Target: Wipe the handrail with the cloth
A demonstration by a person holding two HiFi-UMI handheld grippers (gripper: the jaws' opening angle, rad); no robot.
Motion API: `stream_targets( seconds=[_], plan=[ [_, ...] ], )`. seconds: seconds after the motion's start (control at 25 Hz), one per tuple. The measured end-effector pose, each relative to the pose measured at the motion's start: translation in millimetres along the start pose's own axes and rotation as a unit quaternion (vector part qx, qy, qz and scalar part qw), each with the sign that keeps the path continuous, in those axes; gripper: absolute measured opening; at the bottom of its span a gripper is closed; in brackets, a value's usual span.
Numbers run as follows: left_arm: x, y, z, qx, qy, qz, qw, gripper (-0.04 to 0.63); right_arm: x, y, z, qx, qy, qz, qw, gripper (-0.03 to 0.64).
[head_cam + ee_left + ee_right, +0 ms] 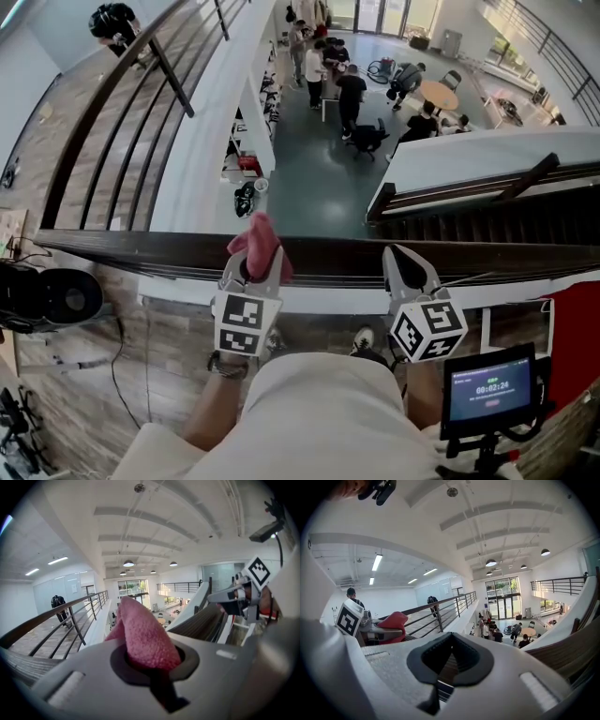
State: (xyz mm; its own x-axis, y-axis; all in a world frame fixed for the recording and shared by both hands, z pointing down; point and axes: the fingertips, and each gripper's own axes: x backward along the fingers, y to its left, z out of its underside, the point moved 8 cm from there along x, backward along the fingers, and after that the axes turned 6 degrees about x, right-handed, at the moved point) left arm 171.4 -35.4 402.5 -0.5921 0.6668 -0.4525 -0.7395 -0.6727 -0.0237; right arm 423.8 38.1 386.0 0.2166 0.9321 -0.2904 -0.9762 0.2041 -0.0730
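Cloth (259,240) in left claw (251,270)

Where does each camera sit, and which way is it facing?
Head view: on the person's head, facing steeply down over the handrail to the hall below; shows forearms, left tool and right tool.
Left gripper view: on the left tool, facing along its jaws, shut on the cloth, across the atrium.
Right gripper view: on the right tool, facing along its empty jaws across the atrium.
Shared: each gripper view shows the other tool; all show the handrail.
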Motion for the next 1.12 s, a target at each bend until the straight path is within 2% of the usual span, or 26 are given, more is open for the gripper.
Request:
stream_targets(
  seconds=[0.96, 1.12],
  plan=[
    [1, -23, 1, 0.003, 0.006, -0.002, 1.0, 0.032, 3, 1, 10, -0.012, 0.003, -0.036, 0.999, 0.003],
    [-11, -33, -13, 0.0, 0.01, -0.001, 1.0, 0.032, 0, -14, 2, -0.016, 0.003, -0.047, 0.999, 0.003]
  ],
)
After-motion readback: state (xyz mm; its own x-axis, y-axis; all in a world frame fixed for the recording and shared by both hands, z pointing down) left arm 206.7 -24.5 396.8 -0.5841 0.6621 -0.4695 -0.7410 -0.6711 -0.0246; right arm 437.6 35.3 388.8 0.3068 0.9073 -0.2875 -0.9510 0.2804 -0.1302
